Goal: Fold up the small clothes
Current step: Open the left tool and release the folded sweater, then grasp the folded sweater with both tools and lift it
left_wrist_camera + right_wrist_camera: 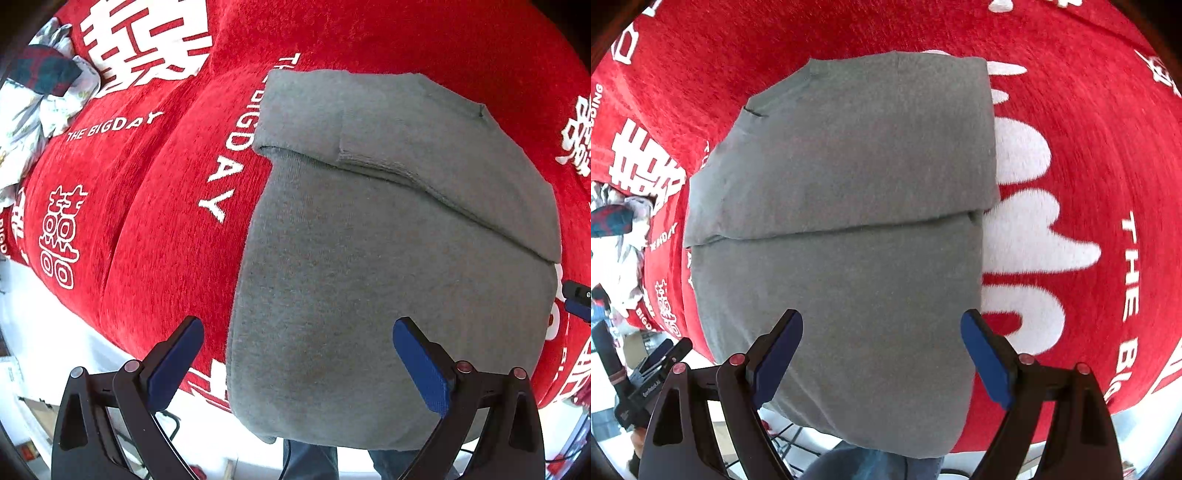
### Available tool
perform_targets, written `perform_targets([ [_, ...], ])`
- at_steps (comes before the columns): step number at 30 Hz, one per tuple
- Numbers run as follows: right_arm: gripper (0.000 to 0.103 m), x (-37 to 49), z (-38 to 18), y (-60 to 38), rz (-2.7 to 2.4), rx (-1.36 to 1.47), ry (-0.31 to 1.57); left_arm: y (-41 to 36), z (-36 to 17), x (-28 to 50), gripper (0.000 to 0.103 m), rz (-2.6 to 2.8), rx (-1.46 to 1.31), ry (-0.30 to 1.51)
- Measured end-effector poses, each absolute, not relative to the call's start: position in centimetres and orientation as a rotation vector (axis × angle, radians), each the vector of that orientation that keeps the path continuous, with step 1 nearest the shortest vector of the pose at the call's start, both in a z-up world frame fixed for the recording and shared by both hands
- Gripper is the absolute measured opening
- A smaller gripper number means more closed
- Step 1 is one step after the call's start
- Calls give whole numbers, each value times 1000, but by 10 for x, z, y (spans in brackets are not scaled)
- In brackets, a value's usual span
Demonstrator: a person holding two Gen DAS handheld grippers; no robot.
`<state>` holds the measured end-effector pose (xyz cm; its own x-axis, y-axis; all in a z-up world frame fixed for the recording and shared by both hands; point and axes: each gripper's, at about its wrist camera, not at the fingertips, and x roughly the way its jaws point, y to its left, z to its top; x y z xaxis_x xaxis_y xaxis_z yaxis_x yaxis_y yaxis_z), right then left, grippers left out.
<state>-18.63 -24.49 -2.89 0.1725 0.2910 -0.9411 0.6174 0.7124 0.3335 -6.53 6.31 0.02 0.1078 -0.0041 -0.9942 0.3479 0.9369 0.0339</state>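
A grey garment [369, 277] lies flat on a red cloth with white lettering [147, 184], its far part folded over the near part along a crosswise edge. Its near hem hangs past the table's front edge. My left gripper [298, 354] hovers open above the garment's near left side, blue pads [177, 365] apart and holding nothing. In the right wrist view the same grey garment [842, 221] fills the middle, and my right gripper [882, 350] hangs open over its near right part, with nothing between the fingers [988, 363].
A heap of patterned clothes [40, 92] sits at the far left of the red cloth. The left gripper [646, 373] shows at the right wrist view's lower left. A person's jeans [871, 463] appear below the table edge.
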Motion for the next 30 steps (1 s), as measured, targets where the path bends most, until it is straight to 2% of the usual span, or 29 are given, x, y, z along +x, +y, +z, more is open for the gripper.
perform_targets([
  [18,90,-269,-21,-166,-348,904,1307,141,-6,-103,103,-367,304,1411],
  [30,90,-345,-71,-143,-319,966,1428,165,-65,-134,103,-389,250,1538],
])
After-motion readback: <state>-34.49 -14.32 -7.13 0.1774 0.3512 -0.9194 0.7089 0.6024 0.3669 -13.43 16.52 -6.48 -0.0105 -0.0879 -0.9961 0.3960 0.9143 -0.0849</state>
